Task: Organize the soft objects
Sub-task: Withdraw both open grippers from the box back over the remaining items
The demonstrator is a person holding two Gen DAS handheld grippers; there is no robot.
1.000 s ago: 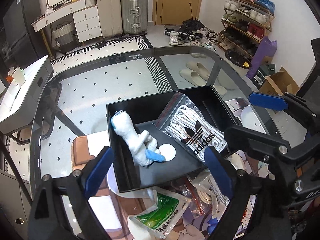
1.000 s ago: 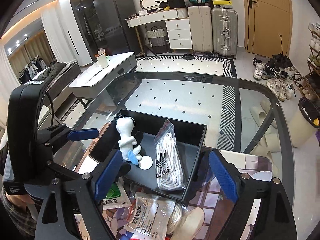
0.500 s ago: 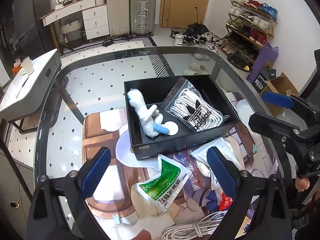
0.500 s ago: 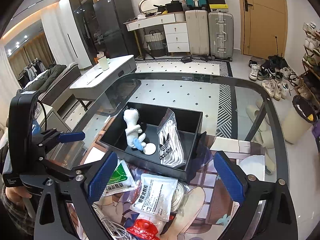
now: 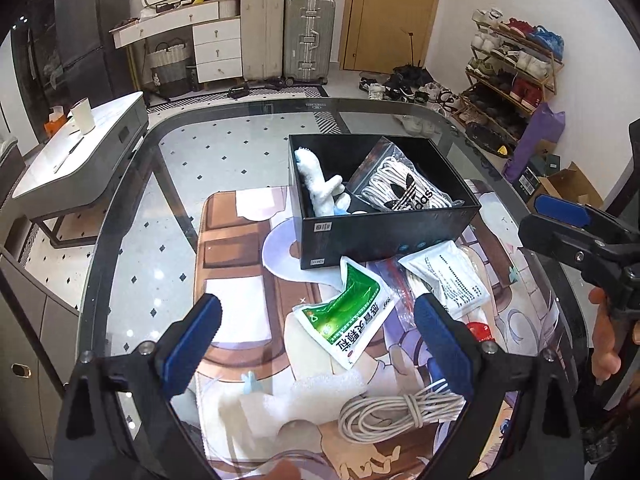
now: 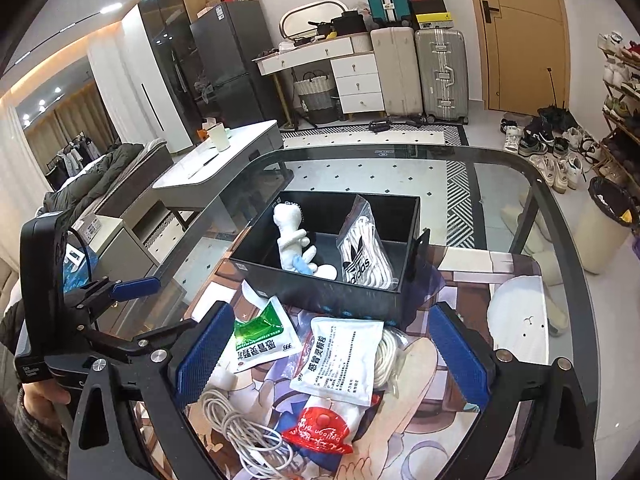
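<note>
Both tongs have drawn back from the black box point(image 5: 384, 236) since a second ago; it filled the lower view then and now sits well ahead of them, with the loose pile showing between their fingers. The left tongs point(image 5: 316, 344) are spread wide and empty, and so are the right tongs point(image 6: 332, 352).

The box already holds a white plush toy point(image 5: 320, 184) and a bagged bundle of white laces point(image 5: 404, 192), so this looks like the gap between a drop and the next pick.

Just ahead of the left tongs lies a green-and-white sachet point(image 5: 348, 320), half lapped over a white sachet point(image 6: 340, 356) that sits between the right tongs' fingers. Nearest the right tongs is a red packet point(image 6: 320, 432); a coiled white cable point(image 5: 396, 412) lies under the left tongs' right finger, and a bundle of white rope point(image 6: 386, 356) pokes out beside the white sachet.

The next move probably calls for lowering one pair over a sachet edge and pinching a corner, as flat packets offer little to grip. The overlap is the main snag: lifting one may drag its neighbour or the cable. The picture mat point(image 5: 236, 264) under it all could ruck.
</note>
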